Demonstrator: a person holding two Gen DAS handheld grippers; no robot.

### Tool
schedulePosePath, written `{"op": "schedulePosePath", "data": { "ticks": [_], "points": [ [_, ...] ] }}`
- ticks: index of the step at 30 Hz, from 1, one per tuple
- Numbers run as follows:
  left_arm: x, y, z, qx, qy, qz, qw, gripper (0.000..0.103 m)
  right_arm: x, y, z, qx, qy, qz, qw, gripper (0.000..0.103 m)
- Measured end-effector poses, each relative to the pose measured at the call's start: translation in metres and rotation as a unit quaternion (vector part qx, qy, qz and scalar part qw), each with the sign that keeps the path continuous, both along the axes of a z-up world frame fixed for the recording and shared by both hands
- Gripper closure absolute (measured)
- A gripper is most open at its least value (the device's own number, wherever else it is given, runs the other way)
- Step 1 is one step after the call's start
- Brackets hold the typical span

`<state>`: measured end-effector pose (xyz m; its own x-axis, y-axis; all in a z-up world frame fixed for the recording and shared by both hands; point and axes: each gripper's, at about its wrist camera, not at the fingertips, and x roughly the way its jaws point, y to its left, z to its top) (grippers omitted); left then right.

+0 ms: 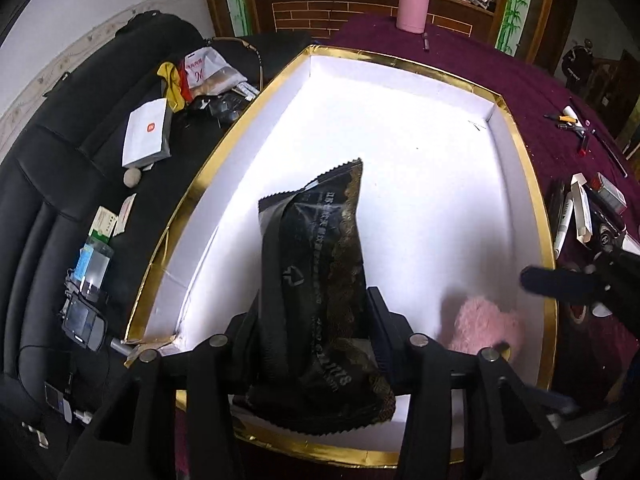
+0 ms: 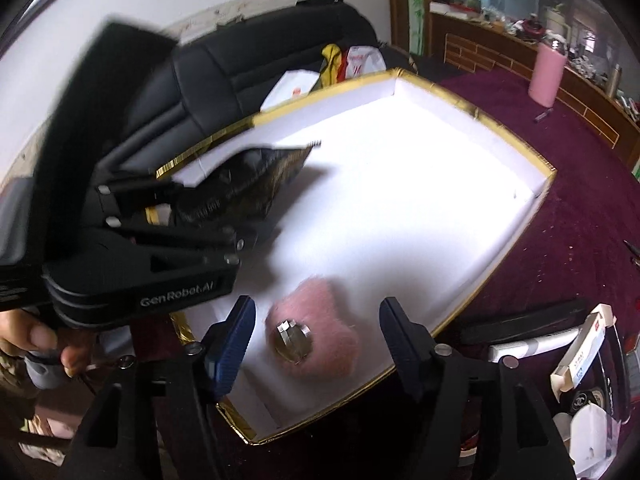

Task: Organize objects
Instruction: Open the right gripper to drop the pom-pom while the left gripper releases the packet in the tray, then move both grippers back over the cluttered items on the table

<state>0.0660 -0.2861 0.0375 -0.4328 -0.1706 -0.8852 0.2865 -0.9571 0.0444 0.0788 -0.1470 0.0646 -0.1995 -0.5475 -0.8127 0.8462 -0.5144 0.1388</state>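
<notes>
**Black packet held over the white box**

The left gripper (image 1: 316, 320) clamps a black crinkled foil snack packet (image 1: 320, 276) at lower centre, above the floor of the white gold-rimmed cardboard box (image 1: 400, 120). The right gripper (image 2: 314, 340) stands with its blue-padded fingers (image 2: 230, 344) spread wide, holding nothing, over a fluffy pink pom-pom with a metal clasp (image 2: 320, 344) lying in the box's near corner. The box sits on a maroon tablecloth (image 2: 580, 200); a pink cylindrical flask (image 1: 414, 4) stands at the upper edge
</notes>
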Motion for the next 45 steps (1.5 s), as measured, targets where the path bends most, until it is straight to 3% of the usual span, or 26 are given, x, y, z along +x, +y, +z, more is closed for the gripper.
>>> {"op": "schedulePosePath", "data": {
  "ticks": [3,7,19,26,28,37,45],
  "points": [
    [0.001,-0.002,0.003,-0.002,0.003,0.013,0.9999,0.052,0.001,0.009,0.010,-0.028,0.005,-0.011,1.000,0.032],
    [0.004,-0.002,0.012,-0.007,0.018,0.026,0.9995,0.046,0.002,0.020,0.019,-0.062,0.012,-0.029,0.998,0.023],
    [0.017,0.018,0.044,-0.017,0.091,0.027,0.9953,0.045,0.007,0.060,0.037,-0.092,0.053,-0.095,0.990,0.013],
    [0.021,0.036,0.056,-0.003,0.131,0.019,0.9912,0.038,0.013,0.099,0.047,-0.123,0.057,-0.136,0.981,0.006],
    [0.020,0.043,0.056,0.010,0.132,0.014,0.9912,0.037,0.014,0.111,0.049,-0.132,0.052,-0.148,0.979,0.000],
    [0.012,0.097,0.055,0.020,0.127,-0.044,0.9907,0.036,0.011,0.165,0.047,-0.153,0.032,-0.202,0.967,0.000],
    [0.007,0.136,0.045,0.053,0.113,-0.097,0.9874,0.033,0.002,0.226,0.029,-0.148,0.027,-0.288,0.946,0.000]
  ]
}}
